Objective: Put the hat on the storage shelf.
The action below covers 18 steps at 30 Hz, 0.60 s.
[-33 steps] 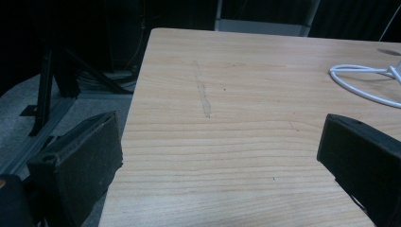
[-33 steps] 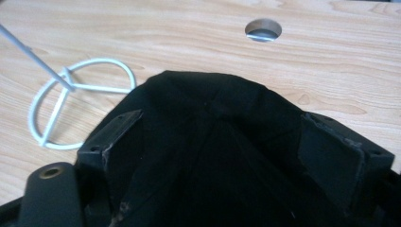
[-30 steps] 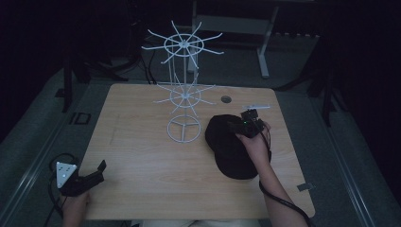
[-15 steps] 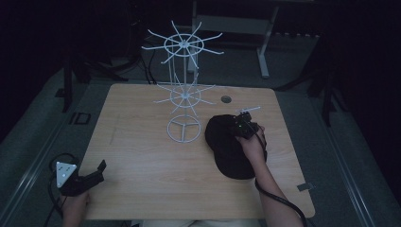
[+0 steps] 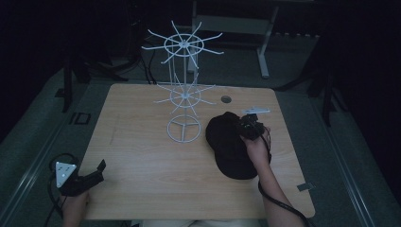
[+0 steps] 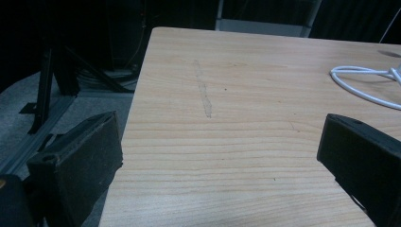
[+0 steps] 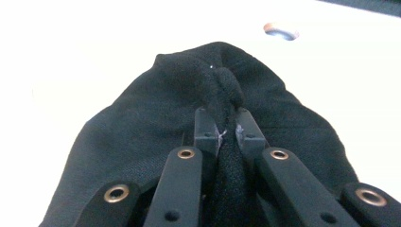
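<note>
A black cap (image 5: 230,144) lies on the right half of the wooden table (image 5: 142,151). My right gripper (image 5: 247,126) is shut on a pinched fold of the cap's cloth near its top; in the right gripper view the black cap (image 7: 189,118) bunches up between the closed fingertips (image 7: 206,127). A white wire rack (image 5: 183,94) with two tiers of hooks stands at the table's middle back. My left gripper (image 5: 94,171) rests at the front left corner, open and empty, its wide-apart fingers (image 6: 78,161) framing bare wood.
The rack's round wire base (image 5: 183,128) sits just left of the cap; part of that white wire base (image 6: 359,80) shows in the left gripper view. A round cable hole (image 5: 226,99) is in the tabletop behind the cap. Dark floor and stands surround the table.
My right gripper has shifted slightly left and toward me over the cap and is now shut on its cloth. The left gripper has not moved.
</note>
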Tool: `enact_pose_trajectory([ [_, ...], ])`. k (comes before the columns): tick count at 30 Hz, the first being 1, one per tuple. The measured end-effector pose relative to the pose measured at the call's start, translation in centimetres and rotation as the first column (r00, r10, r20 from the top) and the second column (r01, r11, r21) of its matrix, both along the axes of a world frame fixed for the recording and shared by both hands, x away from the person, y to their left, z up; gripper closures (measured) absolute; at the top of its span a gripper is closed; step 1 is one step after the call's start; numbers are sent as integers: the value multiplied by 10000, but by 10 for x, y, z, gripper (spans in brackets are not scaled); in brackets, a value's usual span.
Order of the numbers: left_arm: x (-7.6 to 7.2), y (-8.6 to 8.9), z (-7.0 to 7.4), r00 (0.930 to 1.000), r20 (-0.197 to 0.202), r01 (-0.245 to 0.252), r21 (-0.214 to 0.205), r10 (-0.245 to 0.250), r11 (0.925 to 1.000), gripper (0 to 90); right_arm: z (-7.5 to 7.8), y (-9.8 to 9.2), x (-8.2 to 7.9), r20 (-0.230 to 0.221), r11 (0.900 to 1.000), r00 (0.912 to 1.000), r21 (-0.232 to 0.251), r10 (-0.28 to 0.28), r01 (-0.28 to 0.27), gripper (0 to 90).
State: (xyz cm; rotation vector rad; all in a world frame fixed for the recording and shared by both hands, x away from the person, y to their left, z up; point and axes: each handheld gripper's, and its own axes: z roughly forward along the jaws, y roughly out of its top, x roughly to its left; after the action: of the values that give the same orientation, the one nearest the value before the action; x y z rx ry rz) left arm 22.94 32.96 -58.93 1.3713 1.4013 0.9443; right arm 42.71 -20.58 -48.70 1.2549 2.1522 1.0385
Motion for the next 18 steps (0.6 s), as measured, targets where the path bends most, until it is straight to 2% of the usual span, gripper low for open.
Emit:
enact_pose_trajectory([
  [8, 0, 0, 0, 10000, 25, -7, 30, 7, 10000, 15, 18, -14, -17, 668, 9991, 9978, 410, 31, -59, 832],
  [18, 0, -1, 0, 10000, 21, -63, 68, 63, 10000, 14, 51, -47, -48, 1675, 9933, 9856, 1156, -245, 50, 832],
])
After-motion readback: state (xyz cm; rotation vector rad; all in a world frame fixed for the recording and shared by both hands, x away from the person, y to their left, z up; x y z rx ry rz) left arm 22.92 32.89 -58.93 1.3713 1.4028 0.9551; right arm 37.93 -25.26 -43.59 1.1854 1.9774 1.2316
